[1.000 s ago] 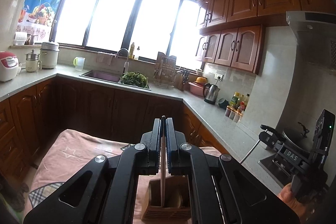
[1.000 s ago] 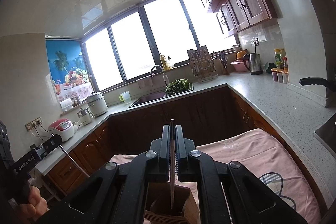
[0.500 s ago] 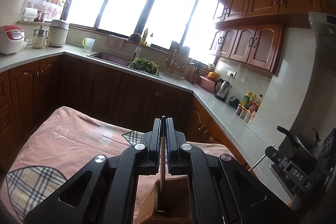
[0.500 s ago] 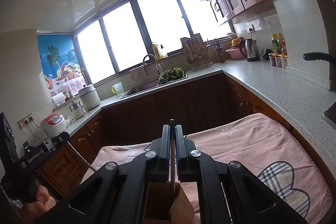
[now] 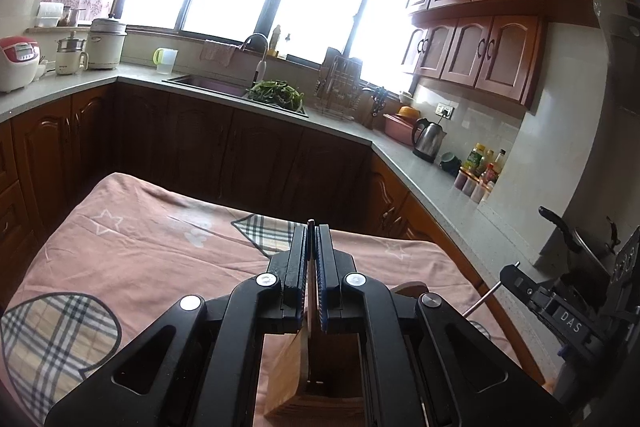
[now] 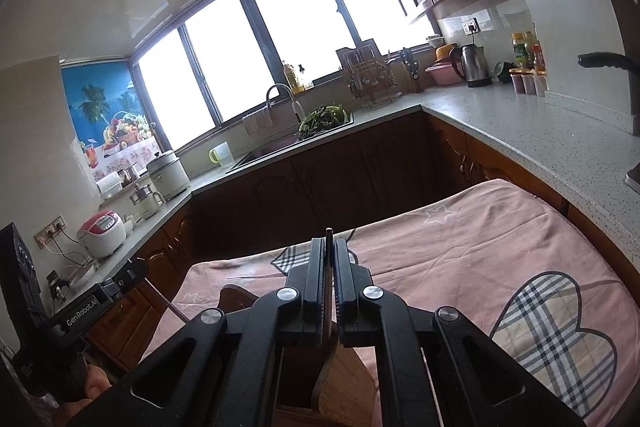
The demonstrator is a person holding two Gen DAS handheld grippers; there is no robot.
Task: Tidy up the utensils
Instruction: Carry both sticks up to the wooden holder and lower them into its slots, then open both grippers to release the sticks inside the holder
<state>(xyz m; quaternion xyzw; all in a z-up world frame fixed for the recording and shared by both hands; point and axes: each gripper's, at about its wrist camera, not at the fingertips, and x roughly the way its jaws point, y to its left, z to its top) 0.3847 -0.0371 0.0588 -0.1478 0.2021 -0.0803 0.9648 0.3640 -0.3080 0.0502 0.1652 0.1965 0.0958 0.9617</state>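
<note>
My left gripper [image 5: 311, 231] is shut on a thin chopstick [image 5: 311, 227] whose lower end points down into a wooden utensil holder [image 5: 296, 375] just below it. My right gripper [image 6: 329, 241] is shut on another thin dark chopstick [image 6: 329, 235], held upright over the same wooden holder [image 6: 344, 383]. The holder stands on a table covered with a pink cloth [image 5: 152, 251]. Each gripper shows at the edge of the other's view, the right one [image 5: 560, 311] and the left one [image 6: 92, 303].
Dark wooden cabinets and a grey countertop [image 6: 540, 131] wrap around the table. On the counter are a sink with greens [image 5: 276, 93], a dish rack [image 5: 340, 87], a kettle [image 5: 428, 139], bottles and a rice cooker [image 5: 16, 63]. A pan [image 5: 576, 239] sits on the stove at right.
Both grippers have tilted downward and lowered toward the holder, so more of the table cloth shows. Both stay shut on their chopsticks.
</note>
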